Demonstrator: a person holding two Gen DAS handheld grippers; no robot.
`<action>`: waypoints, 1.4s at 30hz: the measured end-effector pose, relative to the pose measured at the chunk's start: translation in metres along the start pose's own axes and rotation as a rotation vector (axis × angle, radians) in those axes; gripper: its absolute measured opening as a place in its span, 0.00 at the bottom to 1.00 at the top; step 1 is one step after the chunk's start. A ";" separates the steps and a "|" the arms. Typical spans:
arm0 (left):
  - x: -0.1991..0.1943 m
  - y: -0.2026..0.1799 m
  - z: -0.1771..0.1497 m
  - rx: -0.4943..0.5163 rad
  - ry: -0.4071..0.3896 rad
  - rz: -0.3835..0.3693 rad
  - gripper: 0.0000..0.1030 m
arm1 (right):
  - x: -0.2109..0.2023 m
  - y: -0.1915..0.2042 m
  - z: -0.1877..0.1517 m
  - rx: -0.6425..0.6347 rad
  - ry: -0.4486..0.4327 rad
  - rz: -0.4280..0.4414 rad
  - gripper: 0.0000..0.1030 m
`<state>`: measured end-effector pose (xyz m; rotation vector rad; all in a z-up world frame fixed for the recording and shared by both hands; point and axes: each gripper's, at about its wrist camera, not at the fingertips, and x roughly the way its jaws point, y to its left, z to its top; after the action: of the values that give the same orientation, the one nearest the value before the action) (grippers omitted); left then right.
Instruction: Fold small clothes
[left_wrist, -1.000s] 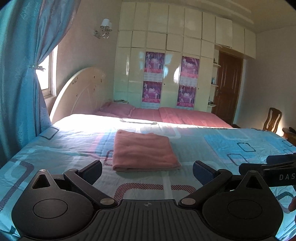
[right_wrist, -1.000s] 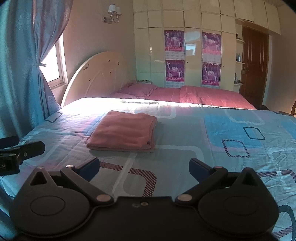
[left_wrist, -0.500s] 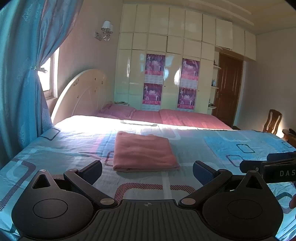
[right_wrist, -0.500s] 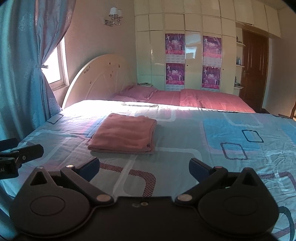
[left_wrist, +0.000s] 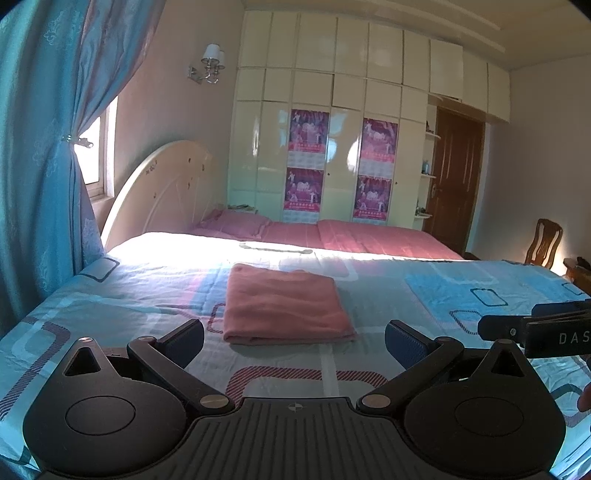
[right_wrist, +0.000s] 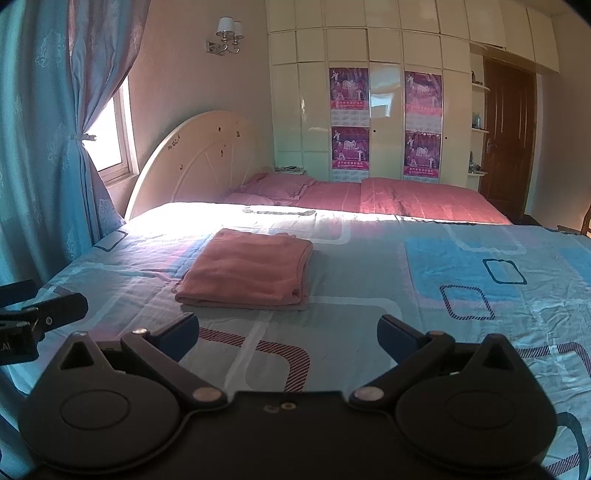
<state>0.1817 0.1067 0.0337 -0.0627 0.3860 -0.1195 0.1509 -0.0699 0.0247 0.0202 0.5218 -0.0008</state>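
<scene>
A pink cloth (left_wrist: 284, 306) lies folded into a flat rectangle on the blue patterned bedsheet (left_wrist: 461, 295); the right wrist view shows the same pink cloth (right_wrist: 247, 273) left of centre on the bedsheet (right_wrist: 461, 273). My left gripper (left_wrist: 294, 345) hovers open over the sheet, short of the cloth's near edge, with nothing between its fingers. My right gripper (right_wrist: 288, 338) is open too, empty, near and to the right of the cloth. Each gripper shows at the edge of the other's view: the right gripper (left_wrist: 535, 328), and the left gripper (right_wrist: 40, 317).
A cream headboard (right_wrist: 195, 162) and blue curtains (left_wrist: 48, 166) stand at the left. A second bed with pink covers (left_wrist: 362, 240) lies beyond, before cream wardrobes (left_wrist: 332, 140). A brown door (left_wrist: 456, 177) and a wooden chair (left_wrist: 545, 247) are at the right.
Both grippers have tilted and risen slightly, so the cloth sits a little lower in each view. The cloth has not moved and both grippers stay open.
</scene>
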 end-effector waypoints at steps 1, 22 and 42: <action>0.000 0.000 0.000 -0.002 0.000 -0.002 1.00 | 0.000 0.000 0.000 0.001 0.000 0.001 1.00; 0.001 0.008 0.000 -0.004 0.000 -0.005 1.00 | 0.003 0.006 0.000 -0.003 0.002 -0.005 1.00; 0.006 0.011 0.001 -0.001 -0.003 -0.004 1.00 | 0.006 0.007 0.005 -0.014 -0.001 0.001 1.00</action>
<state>0.1883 0.1169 0.0312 -0.0646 0.3830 -0.1230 0.1588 -0.0634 0.0259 0.0066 0.5203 0.0037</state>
